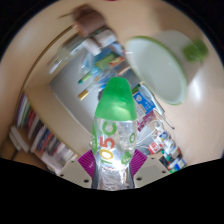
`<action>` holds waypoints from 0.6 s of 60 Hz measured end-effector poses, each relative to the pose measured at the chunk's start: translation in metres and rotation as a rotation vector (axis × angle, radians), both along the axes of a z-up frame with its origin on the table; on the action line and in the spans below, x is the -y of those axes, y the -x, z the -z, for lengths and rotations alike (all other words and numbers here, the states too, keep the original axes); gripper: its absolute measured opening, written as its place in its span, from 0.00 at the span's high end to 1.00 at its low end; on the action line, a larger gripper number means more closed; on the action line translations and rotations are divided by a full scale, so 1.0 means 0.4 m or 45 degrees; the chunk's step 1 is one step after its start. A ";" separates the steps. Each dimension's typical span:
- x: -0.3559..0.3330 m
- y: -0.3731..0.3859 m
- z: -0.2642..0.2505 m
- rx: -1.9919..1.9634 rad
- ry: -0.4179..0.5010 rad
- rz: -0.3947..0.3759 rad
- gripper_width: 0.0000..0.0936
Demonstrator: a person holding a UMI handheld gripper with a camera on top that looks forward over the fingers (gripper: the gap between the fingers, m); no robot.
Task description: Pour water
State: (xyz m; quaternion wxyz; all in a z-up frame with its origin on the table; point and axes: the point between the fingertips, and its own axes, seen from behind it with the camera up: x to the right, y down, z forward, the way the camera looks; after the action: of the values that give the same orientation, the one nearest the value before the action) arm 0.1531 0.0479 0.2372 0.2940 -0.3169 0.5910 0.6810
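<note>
Bottle: clear plastic bottle (113, 140) with a green cap (117, 98) and a printed label, centre-bottom of the frame, standing up between your fingers and filling the lower middle.
Gripper (112, 166): closed onto the bottle body from both sides; only slivers of a purple pad (70, 157) show either side of it, low in frame. It appears held clear of any surface, though the base is out of sight.
Cup: white cup (170, 62), green inside, upper right of the frame, tipped so its mouth faces you, well apart from the cap.
Cap: looks screwed on; you cannot pour until that is settled.
Handling: judged thin-walled and smooth, so it may dent or slip under a hard squeeze; weight depends on fill, which the label hides.
Hold: keep to the labelled mid-body, below the shoulder.
Background: shelves of books (40, 140), lower left, tilted.
</note>
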 end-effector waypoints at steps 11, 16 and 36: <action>0.031 -0.076 -0.209 1.099 -0.120 -0.029 0.55; 0.060 -0.245 -0.294 1.779 -0.068 0.150 0.55; 0.204 -0.849 0.052 2.674 0.709 0.310 0.53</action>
State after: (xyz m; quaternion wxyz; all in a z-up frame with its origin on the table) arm 0.4927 -0.0336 0.2163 0.6349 -0.7348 0.2062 -0.1201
